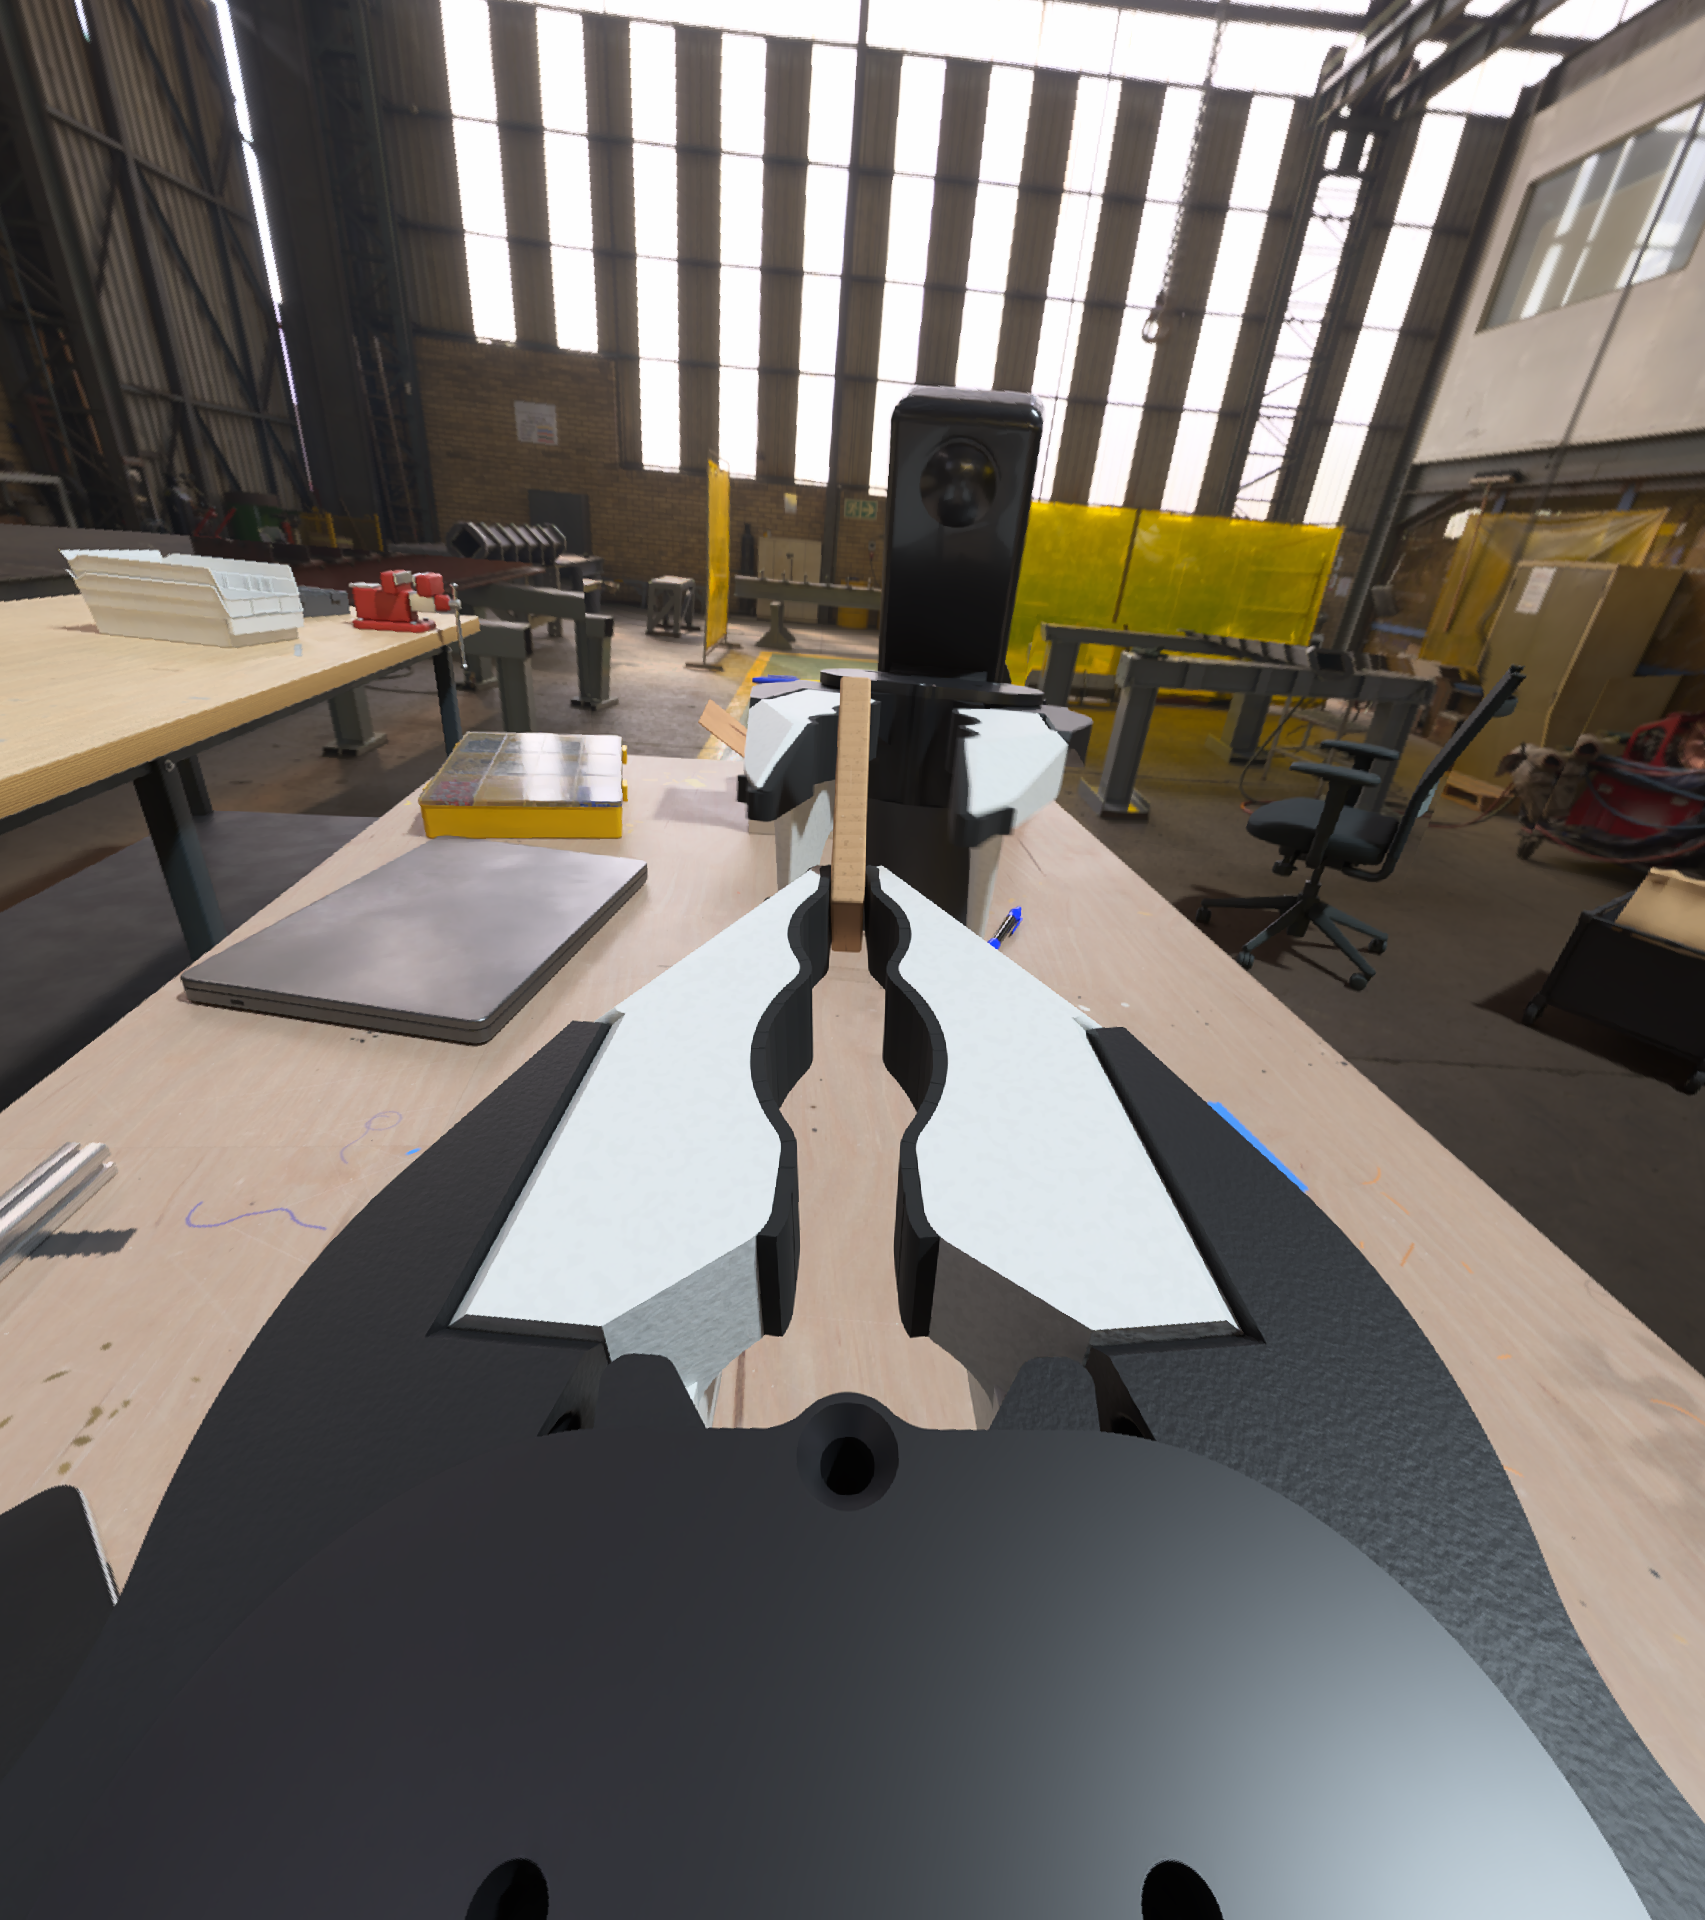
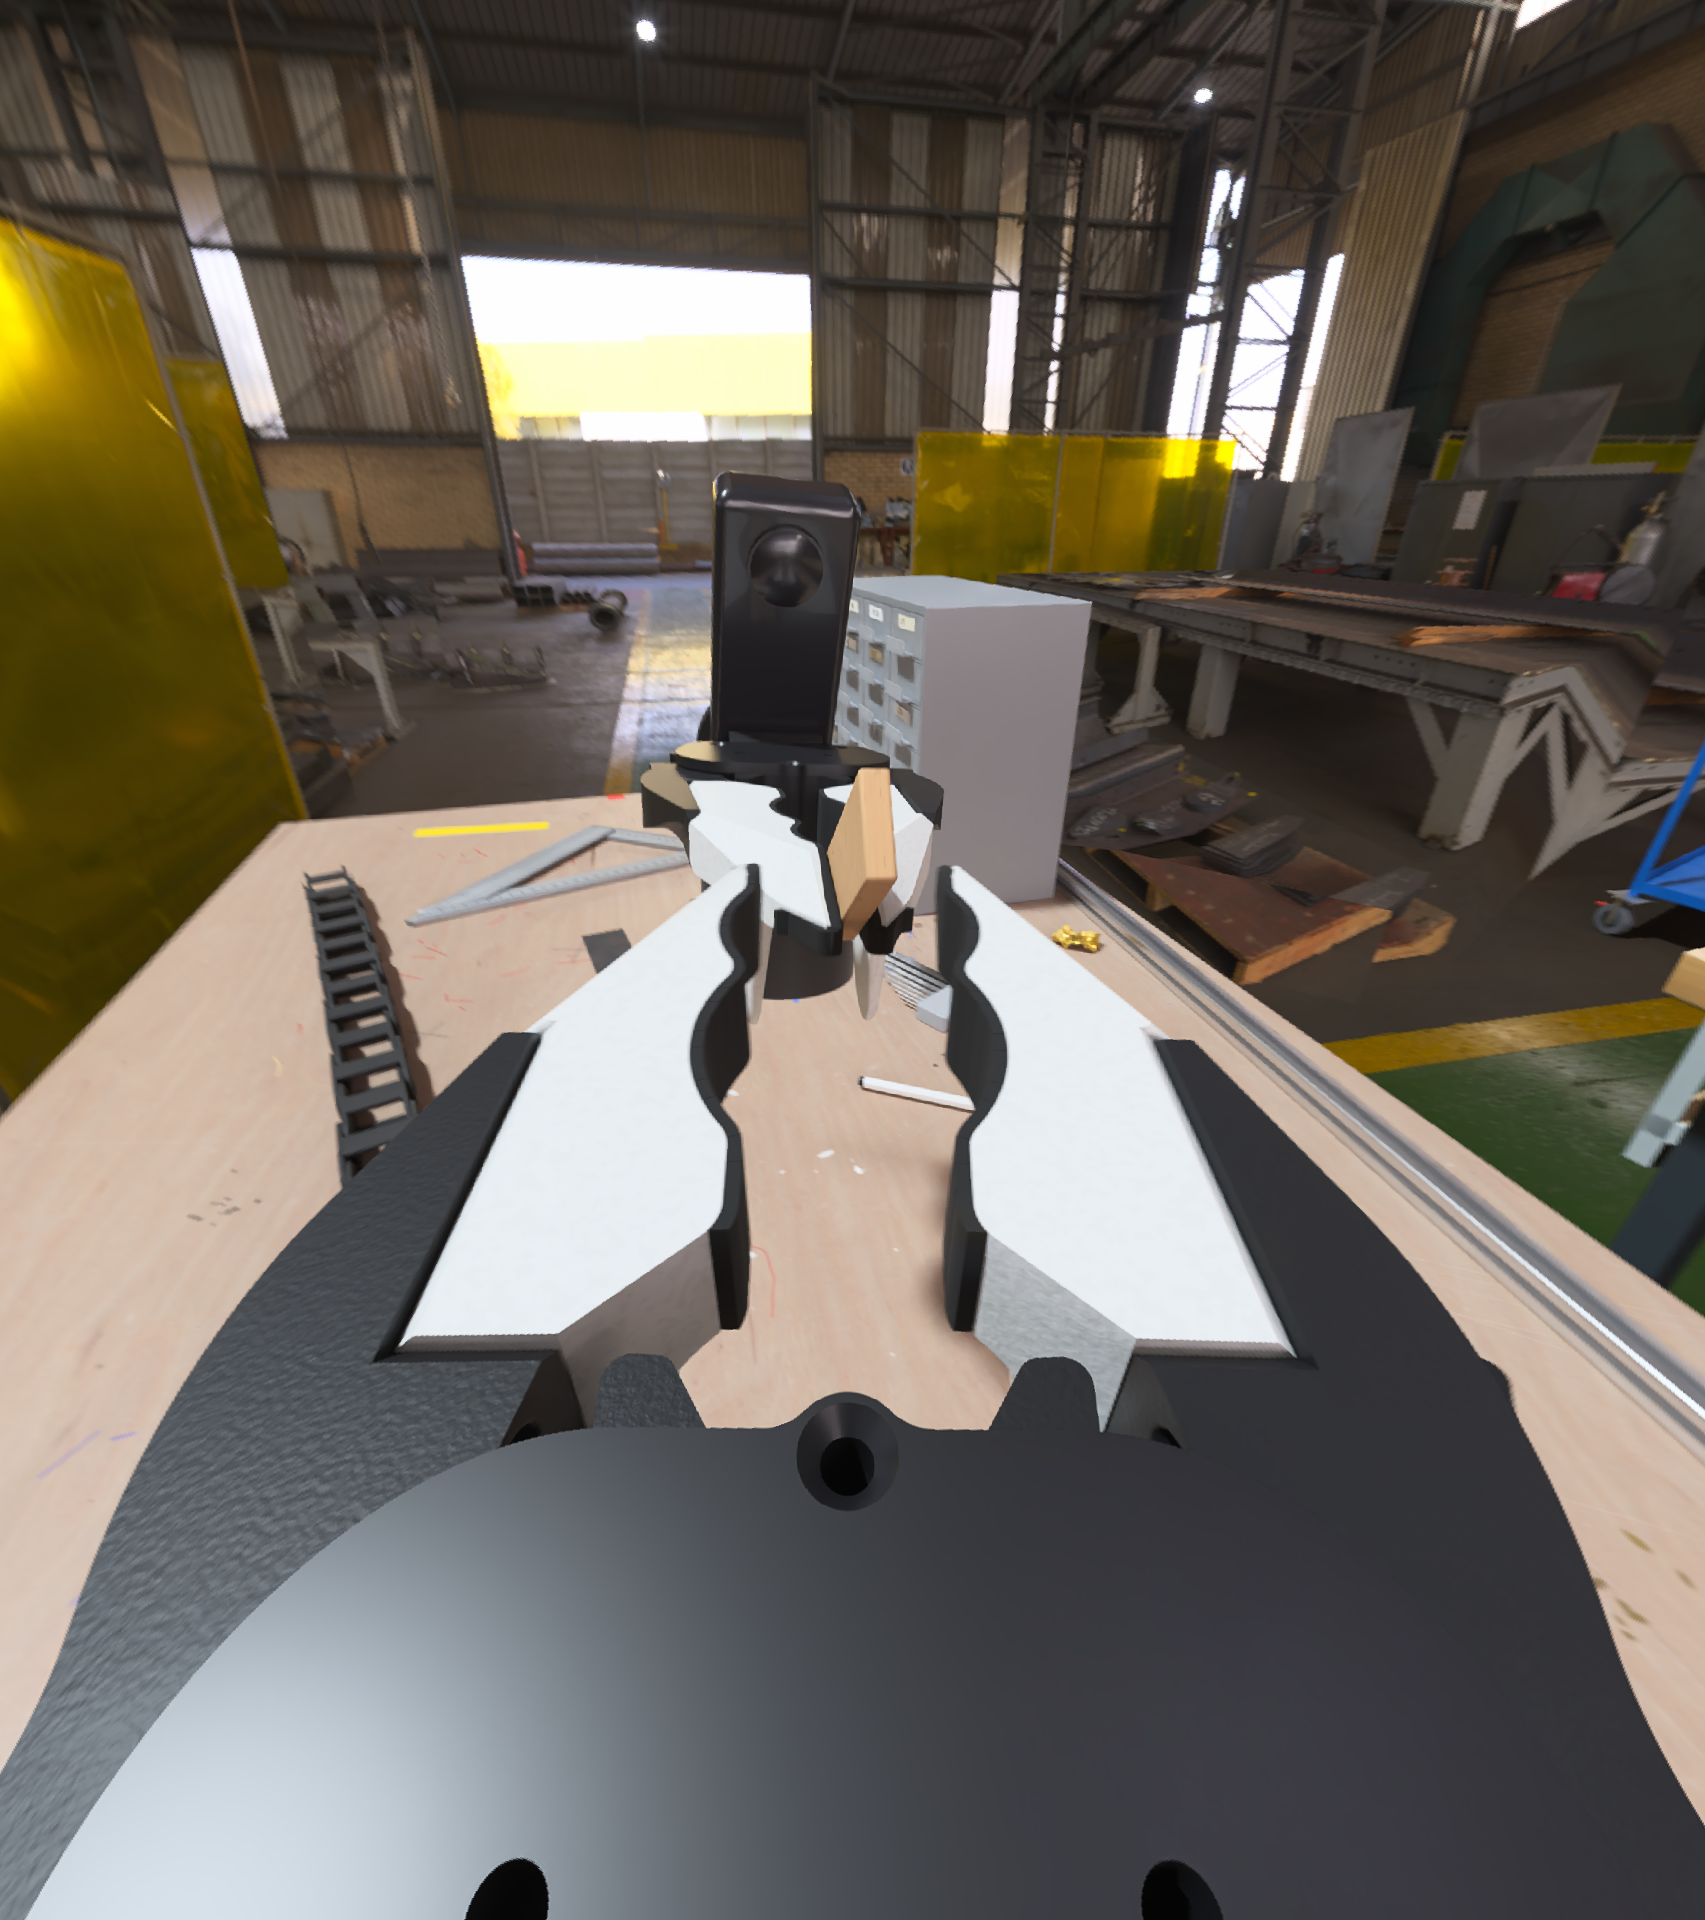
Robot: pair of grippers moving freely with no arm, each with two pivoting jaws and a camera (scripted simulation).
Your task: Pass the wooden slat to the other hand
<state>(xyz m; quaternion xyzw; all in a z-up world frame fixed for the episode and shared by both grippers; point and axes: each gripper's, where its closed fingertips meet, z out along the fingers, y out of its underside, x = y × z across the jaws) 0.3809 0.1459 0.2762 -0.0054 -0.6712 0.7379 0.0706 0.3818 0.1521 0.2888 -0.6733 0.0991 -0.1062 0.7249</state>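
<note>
Left hand-held gripper (image 1: pixel 848 914) clenched on the pale rectangular wooden slat (image 1: pixel 850 800), pinching its lower end at the fingertips; slat stands upright above the light plywood bench (image 1: pixel 204 1143). Right hand-held gripper (image 2: pixel 848 914) released, jaws spread, nothing between them, facing the left one just short of the slat. Further back on the bench: flat grey closed laptop (image 1: pixel 422 935), then yellow compartment box (image 1: pixel 526 784).
</note>
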